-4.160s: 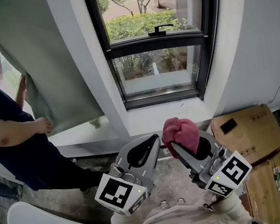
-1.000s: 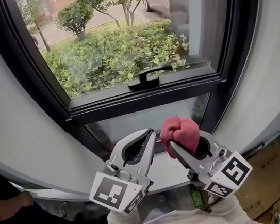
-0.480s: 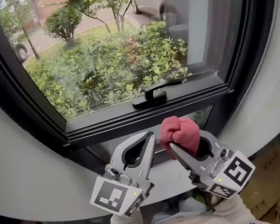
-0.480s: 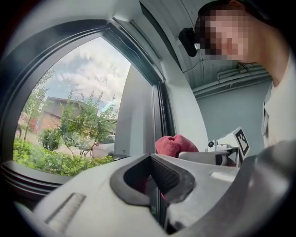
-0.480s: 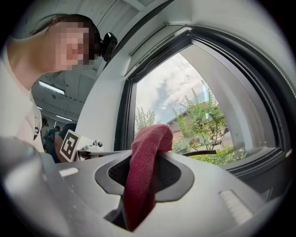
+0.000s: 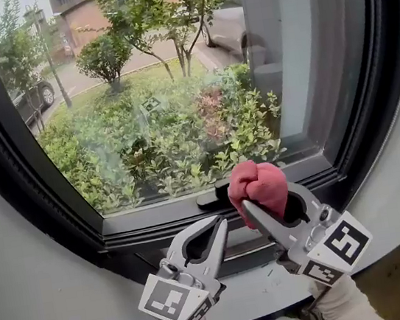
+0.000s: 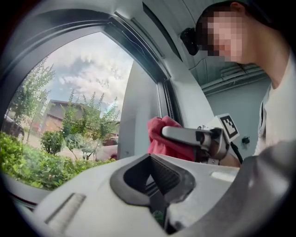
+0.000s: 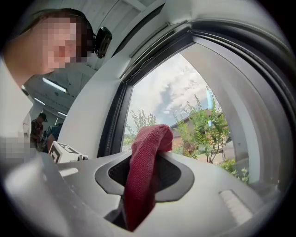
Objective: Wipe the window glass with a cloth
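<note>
Window glass (image 6: 177, 107) fills the head view, with shrubs and a car outside. Right gripper (image 6: 250, 206) pinches the red cloth (image 6: 257, 184), and the wad sticks out past the tips toward the pane, with glass straight ahead and above. Left gripper (image 6: 219, 225) sits lower, jaws pressed together on nothing. Right is nearer. Can't tell whether cloth touches glass. Handle (image 6: 207, 196) is mostly hidden behind the cloth, and the frame top is cut off.
</note>
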A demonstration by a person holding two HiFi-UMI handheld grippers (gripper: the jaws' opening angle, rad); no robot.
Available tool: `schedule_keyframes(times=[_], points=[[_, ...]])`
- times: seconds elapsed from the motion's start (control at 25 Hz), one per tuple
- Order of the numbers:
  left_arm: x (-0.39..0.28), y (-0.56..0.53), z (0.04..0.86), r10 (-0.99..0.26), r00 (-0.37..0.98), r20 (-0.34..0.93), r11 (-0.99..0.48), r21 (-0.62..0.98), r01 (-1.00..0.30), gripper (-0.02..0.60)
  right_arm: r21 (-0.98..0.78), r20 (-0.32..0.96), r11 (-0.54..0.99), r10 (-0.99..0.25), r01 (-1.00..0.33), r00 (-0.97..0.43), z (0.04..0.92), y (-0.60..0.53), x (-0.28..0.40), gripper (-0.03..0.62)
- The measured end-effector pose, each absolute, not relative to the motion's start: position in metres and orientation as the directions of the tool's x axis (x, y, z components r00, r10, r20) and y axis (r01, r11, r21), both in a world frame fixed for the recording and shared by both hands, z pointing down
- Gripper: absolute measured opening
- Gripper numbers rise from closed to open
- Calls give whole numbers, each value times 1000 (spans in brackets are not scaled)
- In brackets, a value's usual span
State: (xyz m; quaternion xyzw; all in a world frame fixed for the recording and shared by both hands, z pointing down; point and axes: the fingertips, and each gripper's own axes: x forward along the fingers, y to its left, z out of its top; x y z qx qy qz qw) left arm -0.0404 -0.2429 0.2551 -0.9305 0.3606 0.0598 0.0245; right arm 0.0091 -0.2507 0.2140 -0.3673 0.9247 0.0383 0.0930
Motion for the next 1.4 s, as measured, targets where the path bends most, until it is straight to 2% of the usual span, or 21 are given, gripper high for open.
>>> schedule_keyframes(times=[0.44,0.76,0.96,1.4], points=[[-46,-279,228,-691,707,-150,-711,-38,-702,0,217,-248,608,-723,-764,-645,77,-351,-8,137],[-45,-296,236,-690,707,-158,-710,-44,-703,0,266,-297,585,-706,-766,-643,71,-361,-16,126],[-39,-302,234,-687,712,-147,-716,-36,-697,0,253,-325,531,-741,-809,-588,61,-368,20,126],[13,-300,223,-638,756,-147,-758,-53,-650,0,243,-352,281,-866,-928,-355,57,-374,151,126]])
